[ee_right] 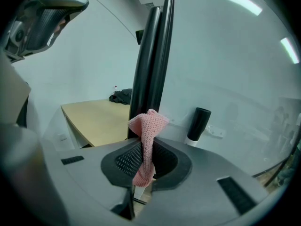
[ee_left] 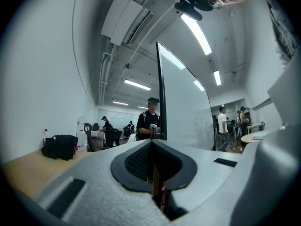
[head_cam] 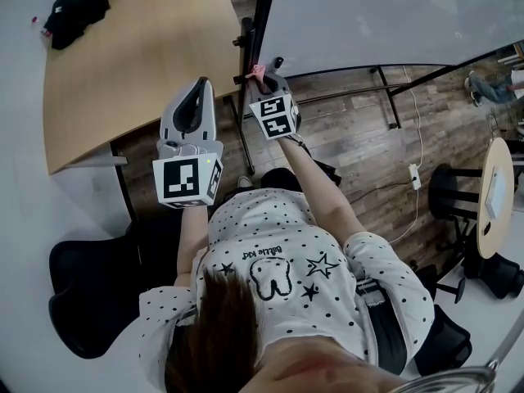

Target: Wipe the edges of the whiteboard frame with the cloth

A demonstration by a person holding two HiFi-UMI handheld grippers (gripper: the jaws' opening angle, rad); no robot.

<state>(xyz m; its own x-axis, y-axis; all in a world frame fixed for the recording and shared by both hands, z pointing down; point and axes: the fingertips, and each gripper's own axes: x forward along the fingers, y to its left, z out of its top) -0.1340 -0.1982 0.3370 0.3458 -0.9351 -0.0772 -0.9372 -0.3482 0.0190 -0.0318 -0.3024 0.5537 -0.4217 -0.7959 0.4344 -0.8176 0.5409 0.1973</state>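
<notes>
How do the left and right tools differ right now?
Grip: the right tool is shut on the pink cloth; the left tool is shut with nothing between its jaws. Position: the right tool sits close to the whiteboard frame; the left tool is held off to its side, nearer the wooden table. Both point forward.

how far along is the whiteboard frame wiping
Done: the pink cloth is picked up and clamped in the right gripper. In hand: it is held up by the whiteboard's black side frame; whether it touches is unclear. Left: the wiping itself, since nothing shows which edges have been cleaned. The left gripper is shut and empty.
</notes>
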